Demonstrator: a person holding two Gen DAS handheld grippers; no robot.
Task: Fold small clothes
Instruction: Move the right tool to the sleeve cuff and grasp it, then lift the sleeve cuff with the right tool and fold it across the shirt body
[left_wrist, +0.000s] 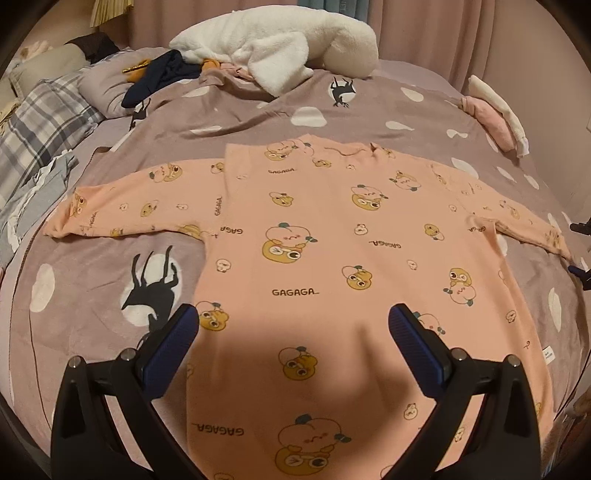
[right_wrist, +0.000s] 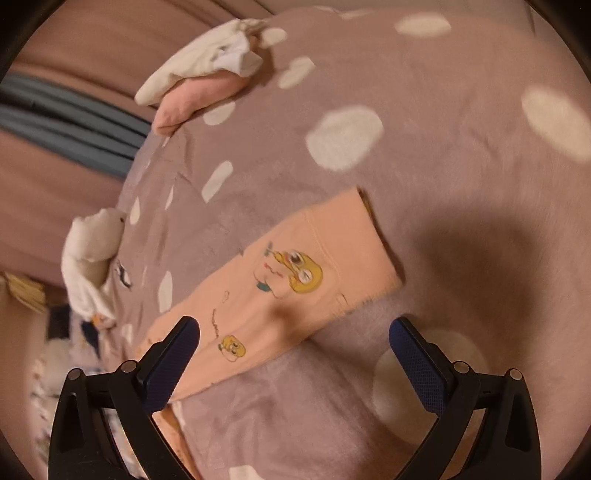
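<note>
A mauve bedspread (left_wrist: 258, 110) dotted with white patches covers the bed; on it a pink printed top (left_wrist: 332, 240) lies flat, sleeves spread left and right. Far off sits a white fleece heap (left_wrist: 280, 44). The left gripper (left_wrist: 293, 328) hovers above the near hem, jaws apart and empty; the right gripper (right_wrist: 293, 343) hangs over the right sleeve (right_wrist: 295, 280), jaws likewise apart

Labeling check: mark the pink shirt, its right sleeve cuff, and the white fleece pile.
pink shirt (left_wrist: 325, 258): left wrist view, middle of the torso.
right sleeve cuff (right_wrist: 354, 236): right wrist view, end of the sleeve.
white fleece pile (left_wrist: 280, 48): left wrist view, middle of the heap.
</note>
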